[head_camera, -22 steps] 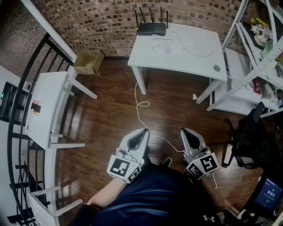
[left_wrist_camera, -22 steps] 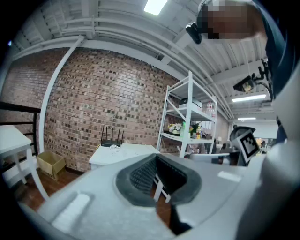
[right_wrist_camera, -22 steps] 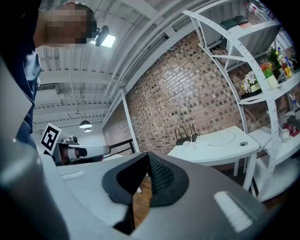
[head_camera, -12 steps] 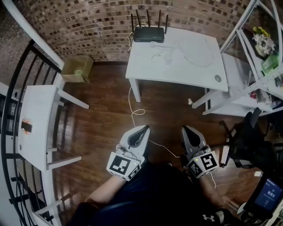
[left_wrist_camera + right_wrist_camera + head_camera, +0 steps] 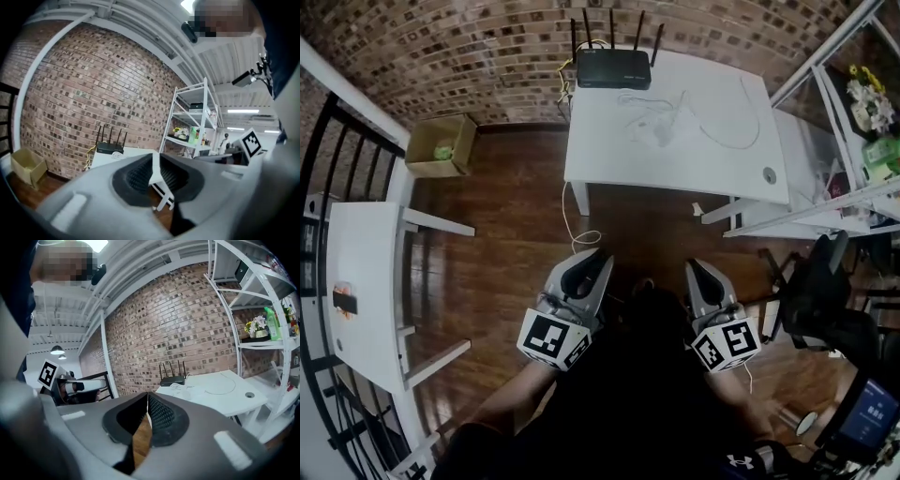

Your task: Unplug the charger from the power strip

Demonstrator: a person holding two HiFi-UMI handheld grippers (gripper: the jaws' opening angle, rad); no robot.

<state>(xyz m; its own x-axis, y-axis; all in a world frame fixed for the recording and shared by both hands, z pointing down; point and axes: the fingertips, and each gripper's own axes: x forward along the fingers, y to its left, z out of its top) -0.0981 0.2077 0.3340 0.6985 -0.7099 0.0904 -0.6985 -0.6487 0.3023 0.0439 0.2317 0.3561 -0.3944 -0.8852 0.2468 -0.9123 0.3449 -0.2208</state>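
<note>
The left gripper has its jaws a thin slit apart with nothing between them. The right gripper has its jaws pressed together at the tips and is also empty. Both are held low near the person's body.

The task's thing sits well apart, at twelve o'clock in the head view. It is a small white plastic block with thin cords on the white rectangular table. This is probably the charger in the power strip, but it is too small to tell the two apart.

Likely risks:
- The closed right jaws must spread before any grip.
- Smooth plastic could slip between the pads.
- A light strip may lift along with the charger unless the other gripper pins it down.
- Pulling on a cord rather than the body would strain it.
- The thin white cable trailing on the floor could snag a foot and drag things off the table.

Materials: the pads are black ribbed rubber set in smooth grey moulded shells. The floor is dark glossy wood planks. A black box router with four upright antennas stands at the table's far edge. An open cardboard box sits at ten o'clock, and a rough brick wall runs behind.
</note>
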